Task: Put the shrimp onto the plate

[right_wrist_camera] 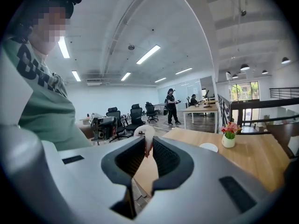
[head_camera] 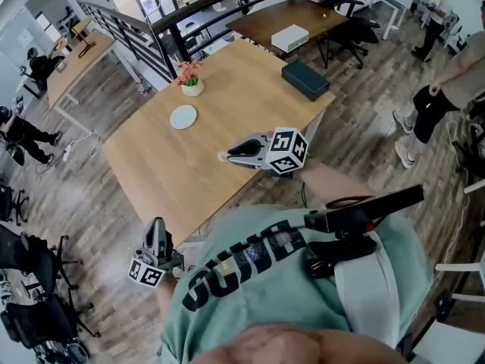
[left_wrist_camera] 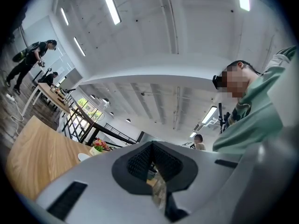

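My right gripper (head_camera: 227,155) hovers over the middle of the wooden table (head_camera: 220,89), pointing left, shut on a pale pink-white shrimp (right_wrist_camera: 147,136). The shrimp sticks up from between the jaw tips and shows as a small pale end (head_camera: 222,156) in the head view. The white round plate (head_camera: 183,117) lies bare farther back on the table, left of the gripper; it shows again as a small white plate (right_wrist_camera: 208,147) in the right gripper view. My left gripper (head_camera: 156,232) is held off the table's near edge, pointing up, jaws together with nothing in them.
A small pot of pink flowers (head_camera: 191,82) stands just behind the plate. A dark green box (head_camera: 305,79) lies at the table's far right. A black railing (head_camera: 151,29) runs behind the table. People (head_camera: 436,97) stand on the right.
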`<state>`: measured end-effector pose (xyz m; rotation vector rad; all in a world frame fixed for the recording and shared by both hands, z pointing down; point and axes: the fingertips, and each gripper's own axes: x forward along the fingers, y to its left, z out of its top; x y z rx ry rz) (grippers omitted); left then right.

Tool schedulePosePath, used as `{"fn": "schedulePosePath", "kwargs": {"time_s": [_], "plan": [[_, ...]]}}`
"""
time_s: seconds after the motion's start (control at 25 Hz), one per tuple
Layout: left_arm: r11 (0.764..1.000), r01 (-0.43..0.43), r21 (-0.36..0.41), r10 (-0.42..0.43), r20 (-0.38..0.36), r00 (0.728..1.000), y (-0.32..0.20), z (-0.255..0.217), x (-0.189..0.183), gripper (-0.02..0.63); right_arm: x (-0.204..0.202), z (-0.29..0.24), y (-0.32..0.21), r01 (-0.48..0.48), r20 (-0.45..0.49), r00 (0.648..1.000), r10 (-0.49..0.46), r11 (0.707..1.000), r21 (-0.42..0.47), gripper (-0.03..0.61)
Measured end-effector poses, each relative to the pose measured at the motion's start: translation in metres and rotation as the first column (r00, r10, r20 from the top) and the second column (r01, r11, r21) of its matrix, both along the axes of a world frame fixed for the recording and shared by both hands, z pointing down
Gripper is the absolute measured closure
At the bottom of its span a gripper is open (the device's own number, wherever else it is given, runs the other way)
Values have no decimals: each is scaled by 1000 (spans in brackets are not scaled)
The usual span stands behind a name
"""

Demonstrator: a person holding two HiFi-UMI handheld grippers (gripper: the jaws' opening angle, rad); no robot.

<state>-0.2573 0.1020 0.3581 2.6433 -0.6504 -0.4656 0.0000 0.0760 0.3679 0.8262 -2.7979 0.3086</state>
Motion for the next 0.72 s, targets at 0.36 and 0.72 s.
{"fn": "schedulePosePath", "kwargs": {"time_s": [0.36, 0.72], "plan": [[996, 80, -33, -78, 63, 995, -50, 9, 60, 618, 53, 29, -69, 89, 74, 993, -87, 996, -31, 523], [984, 164, -62, -162, 47, 986, -89, -5, 186, 618, 166, 34, -143, 166, 124, 980, -159, 985, -48, 523]]}}
